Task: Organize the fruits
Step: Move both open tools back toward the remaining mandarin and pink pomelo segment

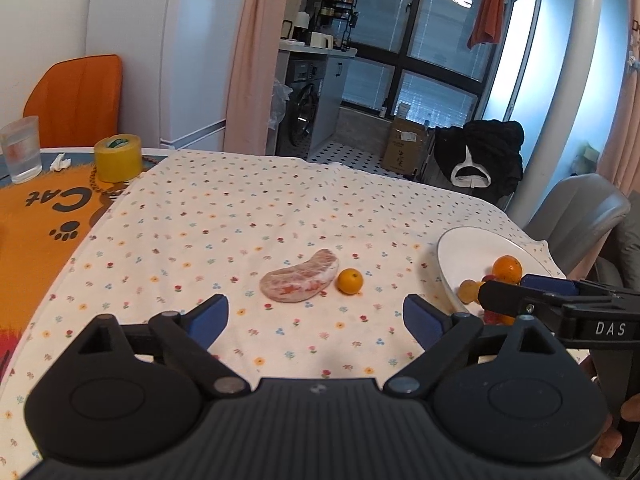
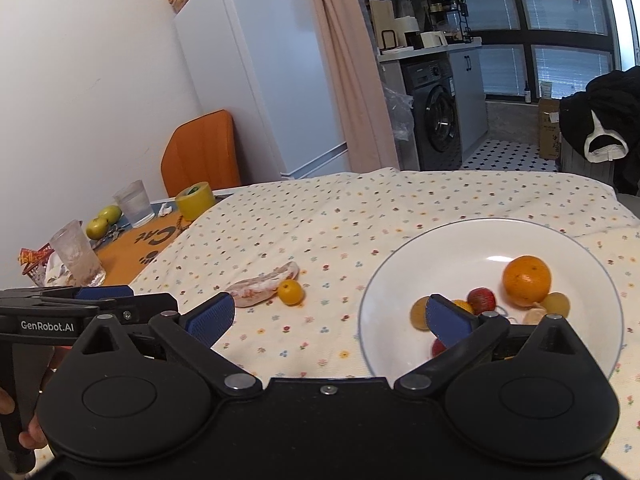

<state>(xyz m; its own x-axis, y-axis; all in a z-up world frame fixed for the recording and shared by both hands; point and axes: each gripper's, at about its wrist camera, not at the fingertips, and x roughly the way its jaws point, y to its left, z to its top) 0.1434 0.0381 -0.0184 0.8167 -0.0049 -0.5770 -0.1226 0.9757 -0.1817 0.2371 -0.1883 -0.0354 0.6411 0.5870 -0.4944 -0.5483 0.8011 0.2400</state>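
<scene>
The table's floral cloth carries a pomelo segment, small orange and white plate.

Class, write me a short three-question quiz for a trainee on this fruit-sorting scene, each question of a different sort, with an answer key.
1. True or false: the small orange fruit beside the peeled pomelo segment already lies in the white plate.
2. Which gripper's fingers frame that fruit pair? A) left gripper B) right gripper
3. Fill in: both grippers are ____, holding nothing.

Key: 1 false, both lie on the floral tablecloth; 2 A; 3 open.
</scene>
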